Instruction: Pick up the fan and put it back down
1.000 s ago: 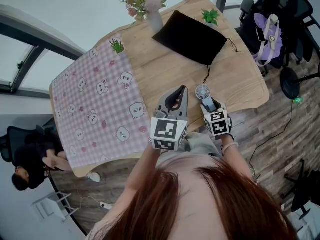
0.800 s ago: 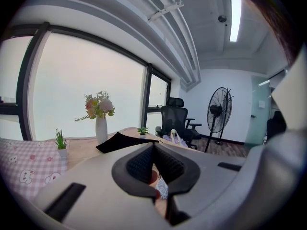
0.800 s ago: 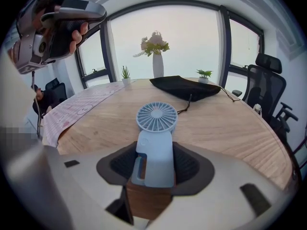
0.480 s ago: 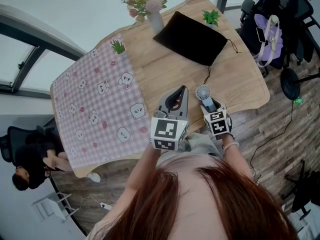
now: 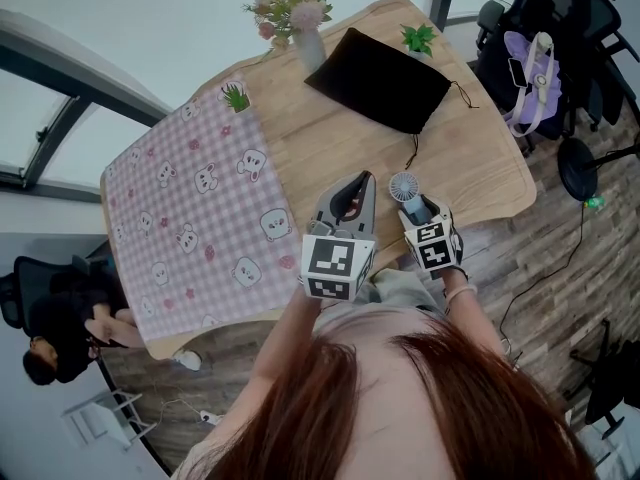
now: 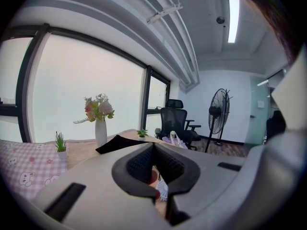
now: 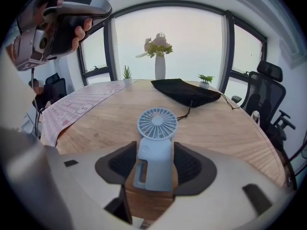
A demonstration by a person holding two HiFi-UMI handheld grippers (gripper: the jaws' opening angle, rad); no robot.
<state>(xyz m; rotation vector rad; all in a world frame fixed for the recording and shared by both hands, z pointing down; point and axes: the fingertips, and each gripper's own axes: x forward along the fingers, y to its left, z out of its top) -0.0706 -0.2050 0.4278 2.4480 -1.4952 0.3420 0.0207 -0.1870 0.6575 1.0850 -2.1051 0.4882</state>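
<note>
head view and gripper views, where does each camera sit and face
Head view: on the person's head, looking steeply down at the table; hair, arms, left gripper, right gripper show.
Left gripper view: on the left gripper, facing across the table toward the window; shut jaws show.
Right gripper view: on the right gripper, facing the fan between its jaws, which have just been opening.
All share the vase.

**Wooden table seen from above, with fan and two hand-held grippers**

Wooden table (image 5: 340, 133). Its left part is covered by a pink checked cloth (image 5: 190, 208) printed with animals. At the far edge stand a vase of flowers (image 5: 300, 23), a black pouch (image 5: 380, 73) and two small potted plants (image 5: 419, 36) (image 5: 235, 94).

Near edge:
- Blue fan (image 5: 404, 186): its handle lies between the jaws of the right gripper (image 5: 420, 216), which have just been opening.
- Left gripper (image 5: 358, 183): just beside the fan, tips together.

Right of the table is an office chair (image 5: 590, 58) holding a purple bag (image 5: 530, 83).
</note>
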